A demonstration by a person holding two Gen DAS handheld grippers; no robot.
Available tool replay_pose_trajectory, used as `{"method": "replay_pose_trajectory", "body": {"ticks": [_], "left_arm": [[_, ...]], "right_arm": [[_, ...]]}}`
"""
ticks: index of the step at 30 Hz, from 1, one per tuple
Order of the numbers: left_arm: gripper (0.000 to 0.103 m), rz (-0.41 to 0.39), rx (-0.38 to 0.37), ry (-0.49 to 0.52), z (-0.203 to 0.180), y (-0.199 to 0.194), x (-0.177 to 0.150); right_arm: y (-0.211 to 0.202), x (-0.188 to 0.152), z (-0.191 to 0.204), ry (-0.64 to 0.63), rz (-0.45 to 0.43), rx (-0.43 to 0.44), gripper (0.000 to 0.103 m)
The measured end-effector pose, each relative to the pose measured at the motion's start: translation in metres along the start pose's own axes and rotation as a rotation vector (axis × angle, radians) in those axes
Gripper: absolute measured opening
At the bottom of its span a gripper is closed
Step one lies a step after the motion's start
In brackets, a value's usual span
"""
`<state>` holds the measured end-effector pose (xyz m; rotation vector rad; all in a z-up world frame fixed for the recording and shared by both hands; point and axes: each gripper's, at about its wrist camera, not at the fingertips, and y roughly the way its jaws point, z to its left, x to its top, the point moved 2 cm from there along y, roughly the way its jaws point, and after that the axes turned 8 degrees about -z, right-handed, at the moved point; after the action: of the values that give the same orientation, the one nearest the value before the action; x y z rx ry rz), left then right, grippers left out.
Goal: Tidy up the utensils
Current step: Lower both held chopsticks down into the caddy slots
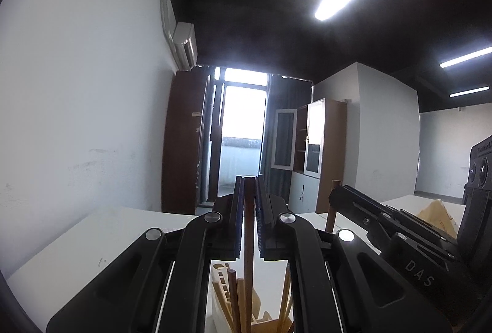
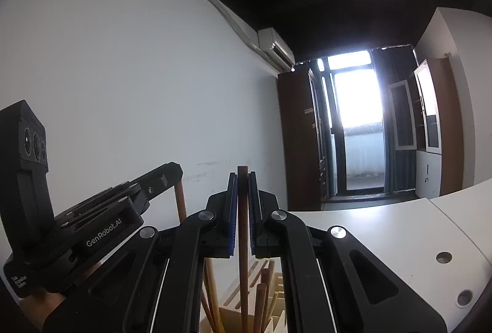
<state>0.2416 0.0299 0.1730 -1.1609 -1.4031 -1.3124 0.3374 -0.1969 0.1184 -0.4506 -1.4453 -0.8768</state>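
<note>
A: The left gripper (image 1: 248, 179) is clenching a dark wooden chopstick (image 1: 249, 228), its blue pads (image 1: 237, 210) pressing the stick from both sides low in the centre of the frame, with the stick's top just clearing the pad tips

B: And the right gripper (image 2: 243, 176) is doing the same, squeezing its own brown chopstick (image 2: 243, 240) upright at the bottom centre of its view

A: Both sticks are running down toward the pale wooden holder (image 1: 226, 299) at the bottom edge, where other chopsticks (image 1: 235, 296) are already standing in the slots

B: So the person seems to be lowering the two held sticks into the holder on the white table (image 2: 384, 228); whether either tip is already seated is hidden behind the gripper bodies

A: The next move is probably calling for keeping each stick upright over a free slot, sinking it fully, then releasing

B: The two grippers are working close together, so the left one is showing at the lower left of the right view
</note>
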Motion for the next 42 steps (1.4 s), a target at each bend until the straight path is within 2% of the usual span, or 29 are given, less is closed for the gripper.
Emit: {"method": "replay_pose_trajectory", "body": {"ticks": [7,22,33,42], "left_arm": [[0.007,0.038,0.000,0.040,-0.002,0.002,-0.008],[0.007,0.087,-0.030,0.044,0.007,0.012,-0.015],[0.007,0.147,-0.074,0.045,0.007,0.014,-0.029],[0.007,0.193,-0.072,0.055,0.012,0.021,-0.045]], "right_arm": [[-0.006,-0.008,0.008,-0.025,0.023,0.007,0.007],[-0.010,-0.019,0.012,-0.067,0.090,-0.009,0.007],[-0.004,-0.030,0.004,-0.064,0.161,-0.032,0.007],[-0.001,-0.043,-0.003,-0.049,0.217,-0.038,0.008]]}}
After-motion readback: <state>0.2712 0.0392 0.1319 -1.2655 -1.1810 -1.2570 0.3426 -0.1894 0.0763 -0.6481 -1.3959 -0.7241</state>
